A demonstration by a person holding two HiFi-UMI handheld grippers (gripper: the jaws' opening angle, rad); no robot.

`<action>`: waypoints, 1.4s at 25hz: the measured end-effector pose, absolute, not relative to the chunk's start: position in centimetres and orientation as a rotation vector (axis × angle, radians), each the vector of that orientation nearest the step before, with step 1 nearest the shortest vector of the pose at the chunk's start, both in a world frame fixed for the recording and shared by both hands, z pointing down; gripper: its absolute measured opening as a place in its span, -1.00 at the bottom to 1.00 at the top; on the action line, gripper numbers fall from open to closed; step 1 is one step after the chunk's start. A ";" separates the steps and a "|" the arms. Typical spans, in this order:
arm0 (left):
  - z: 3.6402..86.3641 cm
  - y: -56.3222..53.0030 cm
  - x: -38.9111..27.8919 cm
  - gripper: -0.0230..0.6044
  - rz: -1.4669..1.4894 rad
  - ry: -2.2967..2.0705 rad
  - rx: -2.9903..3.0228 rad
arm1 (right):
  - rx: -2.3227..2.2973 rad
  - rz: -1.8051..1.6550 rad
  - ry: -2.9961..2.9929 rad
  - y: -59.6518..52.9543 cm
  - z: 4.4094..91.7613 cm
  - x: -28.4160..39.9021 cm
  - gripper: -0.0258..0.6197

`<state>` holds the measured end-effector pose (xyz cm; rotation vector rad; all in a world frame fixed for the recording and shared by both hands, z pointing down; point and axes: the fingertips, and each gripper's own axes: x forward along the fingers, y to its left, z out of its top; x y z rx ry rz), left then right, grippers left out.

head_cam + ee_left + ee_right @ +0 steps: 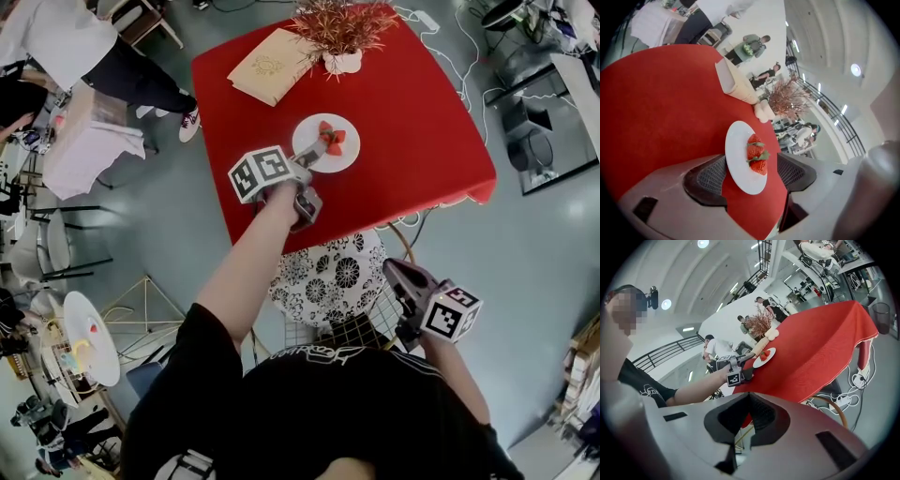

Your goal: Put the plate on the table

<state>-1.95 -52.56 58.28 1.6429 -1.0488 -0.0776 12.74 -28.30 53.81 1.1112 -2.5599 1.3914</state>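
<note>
**On the red table: plate set down, left gripper let go**

On the red tablecloth (403, 122), near its near edge, lies a round, smooth white plate (328, 161) bearing strawberries (331, 137) with green leaves. From the head view the left gripper (314, 153) reaches to the plate's near rim, its marker cube (262, 172) just behind. The left gripper view alone shows the jaws: dark pads (710, 176) with a fine mesh texture stand wide apart on either side of the plate (740, 161), released, not pressing on it. At the far edge stand a small pale vase (342, 62) of dry reddish twigs and a flat tan paper bag (267, 66).

Only the head view shows the chair with a black-and-white flowered cushion (333, 272) below the table's near edge. The right gripper (394, 269) hangs well apart from the table, to the right; its own view shows the pads (761, 416) clenched together on nothing, with the plate (765, 357) far off.
</note>
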 end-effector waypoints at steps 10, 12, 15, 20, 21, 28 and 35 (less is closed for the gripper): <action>58.7 -51.1 -0.9 0.16 0.249 -0.991 1.867 | 1.113 1.392 -2.552 -27.9 53.9 12.8 -0.90; 58.9 -50.7 -0.8 0.16 0.327 -0.994 1.913 | 1.113 1.392 -2.552 -27.8 53.8 12.8 -0.90; 59.3 -49.9 -0.8 0.16 0.473 -1.002 1.990 | 1.112 1.407 -2.558 -27.8 53.7 12.7 -0.90; 60.0 -48.6 -1.0 0.16 0.674 -0.992 2.063 | 1.113 1.379 -2.568 -27.8 53.3 12.6 -0.90; 60.1 -48.4 -1.2 0.16 0.690 -0.994 2.067 | 1.110 1.373 -2.572 -27.9 53.2 12.5 -0.90; 58.5 -46.5 -3.4 0.13 0.635 -1.055 2.067 | 1.106 1.303 -2.598 -27.6 51.7 12.1 -0.90; 51.6 -40.8 -1.9 -0.65 0.512 -0.983 2.216 | 1.167 1.131 -2.655 -27.8 48.2 12.2 -0.90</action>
